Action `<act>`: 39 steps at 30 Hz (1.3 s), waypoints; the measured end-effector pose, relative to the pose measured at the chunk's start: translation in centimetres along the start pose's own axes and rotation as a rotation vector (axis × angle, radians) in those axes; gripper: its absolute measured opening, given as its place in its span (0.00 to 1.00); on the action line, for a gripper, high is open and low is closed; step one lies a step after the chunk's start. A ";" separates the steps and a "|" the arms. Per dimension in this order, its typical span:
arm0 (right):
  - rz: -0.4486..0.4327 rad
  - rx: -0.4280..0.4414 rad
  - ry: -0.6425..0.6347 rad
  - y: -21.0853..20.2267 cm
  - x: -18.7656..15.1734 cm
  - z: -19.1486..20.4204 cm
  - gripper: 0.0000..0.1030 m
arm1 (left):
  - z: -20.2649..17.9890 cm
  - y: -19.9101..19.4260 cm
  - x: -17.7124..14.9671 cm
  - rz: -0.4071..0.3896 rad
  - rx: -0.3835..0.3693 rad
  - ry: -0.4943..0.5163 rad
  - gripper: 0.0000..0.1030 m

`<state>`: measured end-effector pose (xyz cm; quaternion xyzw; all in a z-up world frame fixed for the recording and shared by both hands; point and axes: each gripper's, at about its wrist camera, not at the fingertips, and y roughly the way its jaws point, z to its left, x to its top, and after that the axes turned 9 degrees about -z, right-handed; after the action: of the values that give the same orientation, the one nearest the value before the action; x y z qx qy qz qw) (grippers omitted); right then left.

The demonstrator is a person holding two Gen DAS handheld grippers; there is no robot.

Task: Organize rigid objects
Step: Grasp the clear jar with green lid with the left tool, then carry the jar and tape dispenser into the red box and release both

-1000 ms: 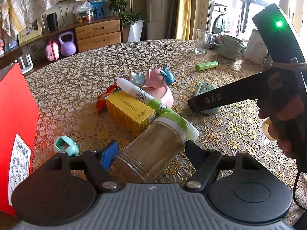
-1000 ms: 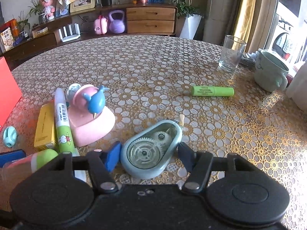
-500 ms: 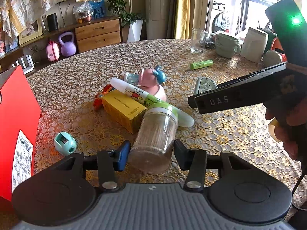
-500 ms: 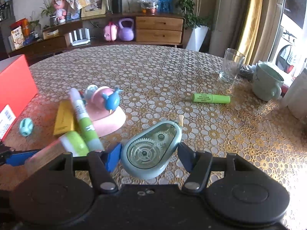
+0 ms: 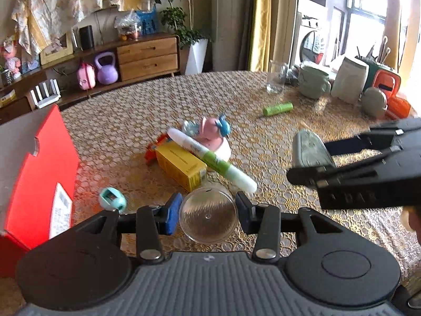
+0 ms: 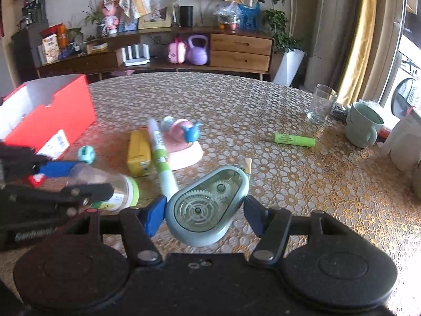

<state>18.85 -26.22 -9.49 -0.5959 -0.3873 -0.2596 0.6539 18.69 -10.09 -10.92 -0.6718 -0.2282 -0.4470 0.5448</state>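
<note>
The clear jar [image 5: 208, 217] with a green lid sits between the pads of the left tool [image 5: 208, 214], its round bottom facing the camera. The jaws are closing on it, both pads against its sides, and it hangs clear of the surface [image 5: 126, 121]. In the right wrist view the same jar [image 6: 105, 184] shows from the side, lying about level with its lid toward the middle of the surface. The right tool [image 6: 204, 209] clamps a pale blue correction tape dispenser [image 6: 208, 205], gears visible through its clear face, also lifted off the surface.

Taking the yellow box [image 5: 181, 167] as landmark: a white and green marker [image 5: 210, 162] lies slantwise across its top, one end reaching past the box toward the held jar. Just behind the box stands a pink toy [image 5: 213, 134] with a blue whale figure on it. A small red toy [image 5: 152, 150] peeks out at the box's far left corner. To the near left of the box lies a small teal sharpener [image 5: 111, 201], and beyond that, at the surface's left edge, an open red box [image 5: 39, 173] with a white label. Well to the right of the yellow box lies a green highlighter [image 5: 277, 108], and further back a drinking glass [image 5: 276, 77] and a pale green mug [image 5: 313, 83].
</note>
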 end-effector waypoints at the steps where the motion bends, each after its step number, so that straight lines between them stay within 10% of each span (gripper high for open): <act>1: -0.005 0.008 -0.005 -0.5 0.1 0.3 0.61 | 0.0 -0.4 0.2 -0.006 0.004 0.000 0.42; 39: -0.113 0.234 -0.241 -2.5 9.7 16.3 0.61 | 16.2 -12.0 7.7 -0.170 0.195 -0.145 0.42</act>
<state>19.06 -9.45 -0.30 -0.5198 -0.5233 -0.1755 0.6520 18.68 7.35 1.88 -0.6246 -0.3651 -0.4175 0.5498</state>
